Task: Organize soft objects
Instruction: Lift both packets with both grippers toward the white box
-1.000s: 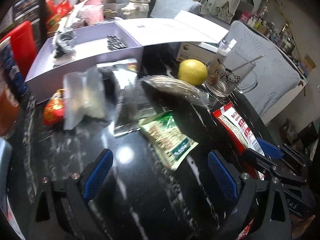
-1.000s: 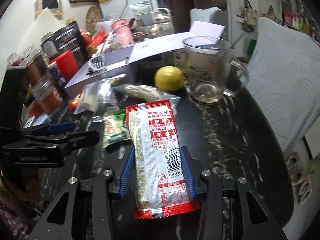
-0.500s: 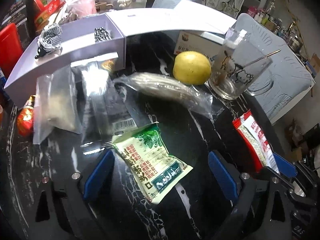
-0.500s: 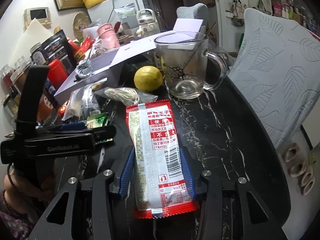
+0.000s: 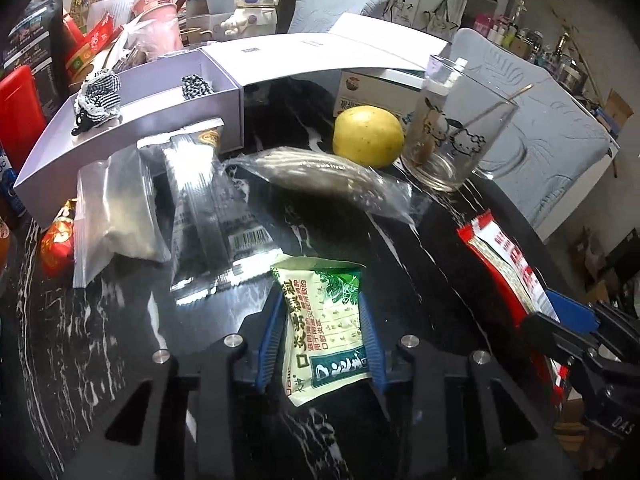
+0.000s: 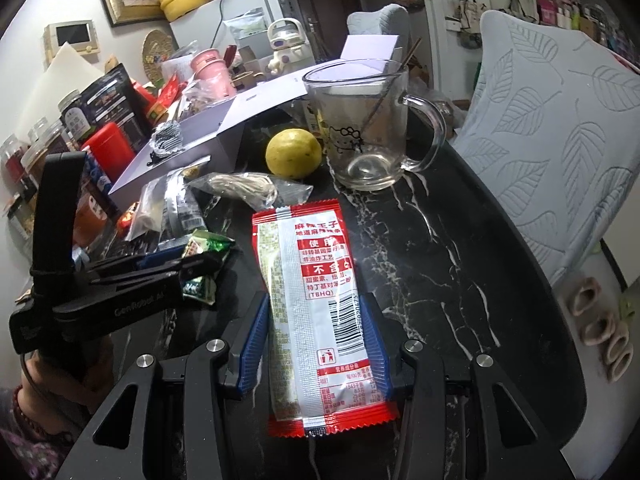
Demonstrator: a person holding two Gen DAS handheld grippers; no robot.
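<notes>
Green snack packet [image 5: 326, 330] sits pinched between the blue pads of the left gripper [image 5: 322, 334], low over the black marble table [image 5: 120, 320]. Red-and-white snack packet [image 6: 316, 312] is clamped likewise in the right gripper [image 6: 314, 344]. Beyond the left gripper lie a silver foil pouch [image 5: 200, 216], a clear bag [image 5: 112, 212] and a clear sachet, contents indistinct [image 5: 320, 176]. Farther back: a lemon [image 5: 368, 136], a glass mug [image 6: 368, 128], and an open lilac box [image 5: 132, 120] containing two checked fabric pieces [image 5: 100, 96].

A yellow lemon [image 5: 368, 136] sits just beside a glass mug [image 5: 456, 136] on the black marble table [image 5: 120, 320].
</notes>
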